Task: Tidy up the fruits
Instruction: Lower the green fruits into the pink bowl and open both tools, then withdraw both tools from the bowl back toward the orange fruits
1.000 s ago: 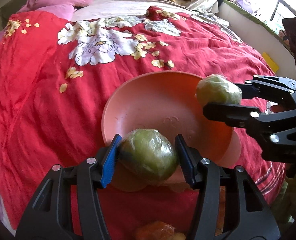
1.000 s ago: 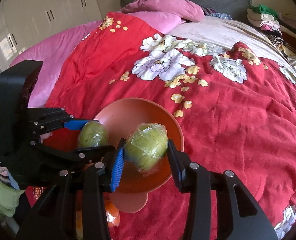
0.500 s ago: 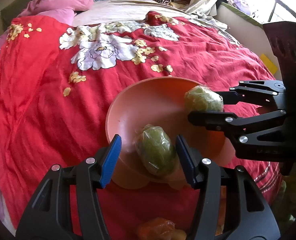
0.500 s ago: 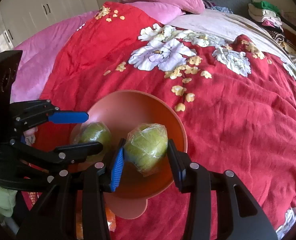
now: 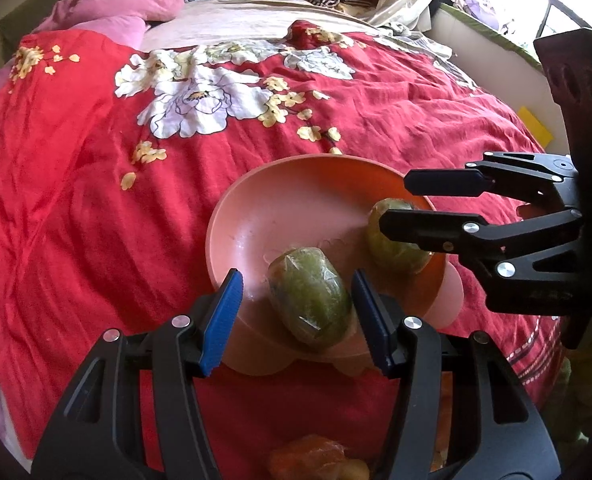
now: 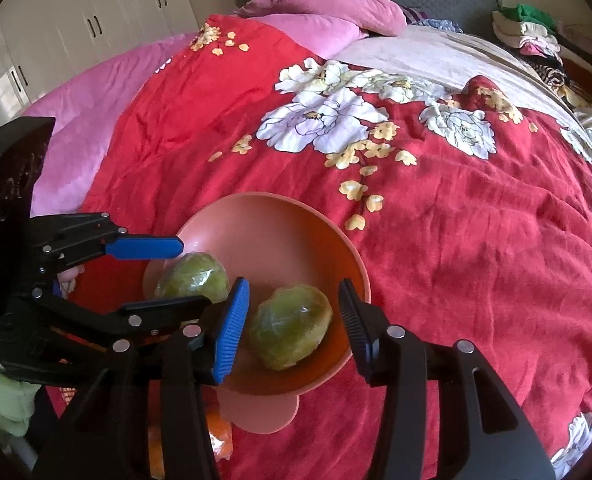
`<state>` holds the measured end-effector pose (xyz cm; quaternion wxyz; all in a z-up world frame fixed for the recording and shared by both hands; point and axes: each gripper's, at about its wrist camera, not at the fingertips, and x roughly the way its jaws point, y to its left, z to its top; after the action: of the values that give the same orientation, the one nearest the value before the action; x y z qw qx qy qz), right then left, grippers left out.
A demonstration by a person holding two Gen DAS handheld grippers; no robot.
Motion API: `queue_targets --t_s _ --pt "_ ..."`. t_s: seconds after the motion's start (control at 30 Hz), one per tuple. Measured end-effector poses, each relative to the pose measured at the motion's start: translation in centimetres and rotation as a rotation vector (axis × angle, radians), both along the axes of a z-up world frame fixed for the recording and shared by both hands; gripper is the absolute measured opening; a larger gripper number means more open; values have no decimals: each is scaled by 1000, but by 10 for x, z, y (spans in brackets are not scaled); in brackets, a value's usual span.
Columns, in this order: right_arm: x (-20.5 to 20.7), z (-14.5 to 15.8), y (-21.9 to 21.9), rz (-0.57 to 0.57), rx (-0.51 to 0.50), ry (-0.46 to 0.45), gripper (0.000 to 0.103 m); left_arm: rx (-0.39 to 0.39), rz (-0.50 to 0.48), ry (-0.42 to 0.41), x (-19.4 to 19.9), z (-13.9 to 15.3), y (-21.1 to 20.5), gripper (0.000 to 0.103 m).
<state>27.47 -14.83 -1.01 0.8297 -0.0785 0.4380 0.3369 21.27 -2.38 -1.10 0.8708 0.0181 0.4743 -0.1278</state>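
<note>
Both hand-held grippers, your left (image 5: pixel 296 316) and right (image 6: pixel 292 320), stand apart above two wrapped green fruits (image 5: pixel 309 296) (image 6: pixel 292 326) lying in the pink bowl (image 5: pixel 280 200) on the bed, with orange fruit (image 5: pixel 315 458) nearby seemingly left.

Two wrapped fruits in our bowl

Our right gripper (image 6: pixel 292 316) has just been opening; its pads stand clear of the green fruit (image 6: pixel 292 328) lying between them in the orange bowl (image 6: pixel 272 216) on the red quilt (image 6: pixel 475 248). At left, our left gripper (image 6: pixel 184 274) stands open around the second fruit (image 6: pixel 194 280), also in the bowl.
</note>
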Motion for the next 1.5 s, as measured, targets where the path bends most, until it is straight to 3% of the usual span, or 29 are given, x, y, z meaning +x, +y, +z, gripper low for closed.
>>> queue_targets --t_s 0.5,0.97,1.27,1.5 --pt "-15 23 -17 -19 75 -39 61 -20 30 -33 -4 15 11 55" --pt "-33 41 -24 -29 116 -83 83 -57 82 -91 -21 37 27 73" --pt "-42 48 -29 -30 136 -92 89 -63 104 -122 -40 44 29 88" --pt "-52 51 -31 -30 142 -93 93 -41 126 -156 -55 49 28 93"
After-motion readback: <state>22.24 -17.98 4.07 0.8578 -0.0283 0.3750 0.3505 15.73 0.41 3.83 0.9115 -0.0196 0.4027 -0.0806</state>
